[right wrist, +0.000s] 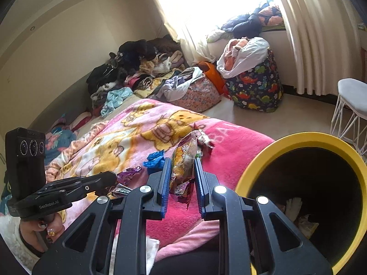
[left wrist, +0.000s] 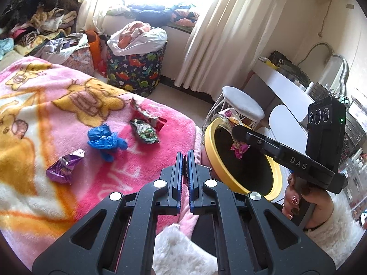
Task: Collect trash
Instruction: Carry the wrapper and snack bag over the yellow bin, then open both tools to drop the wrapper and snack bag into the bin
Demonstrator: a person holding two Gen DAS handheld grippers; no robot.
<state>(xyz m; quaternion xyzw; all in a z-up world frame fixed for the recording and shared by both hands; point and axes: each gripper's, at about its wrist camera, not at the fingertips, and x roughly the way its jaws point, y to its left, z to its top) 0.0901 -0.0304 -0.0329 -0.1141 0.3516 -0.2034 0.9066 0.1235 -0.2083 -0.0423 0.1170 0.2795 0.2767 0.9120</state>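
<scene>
My right gripper (right wrist: 182,163) is shut on a crumpled yellow and pink snack wrapper (right wrist: 183,160). In the left wrist view that gripper (left wrist: 235,129) holds the wrapper (left wrist: 239,149) over the mouth of the yellow-rimmed black bin (left wrist: 207,142), which tilts beside the bed. My left gripper (left wrist: 185,158) hovers above the pink blanket (left wrist: 149,160), shut, with nothing clearly held. On the blanket lie a blue crumpled piece (left wrist: 105,139), a green foil wrapper (left wrist: 144,130), a purple wrapper (left wrist: 64,167) and a red and silver scrap (left wrist: 151,116). The bin (right wrist: 298,137) has some trash inside.
A dinosaur-print hamper (left wrist: 137,68) stuffed with laundry stands on the floor past the bed. A white wire stool (left wrist: 243,103) and a white desk (left wrist: 282,80) are to the right. Piled clothes (right wrist: 137,68) cover the far end of the bed. Curtains (left wrist: 229,34) hang by the window.
</scene>
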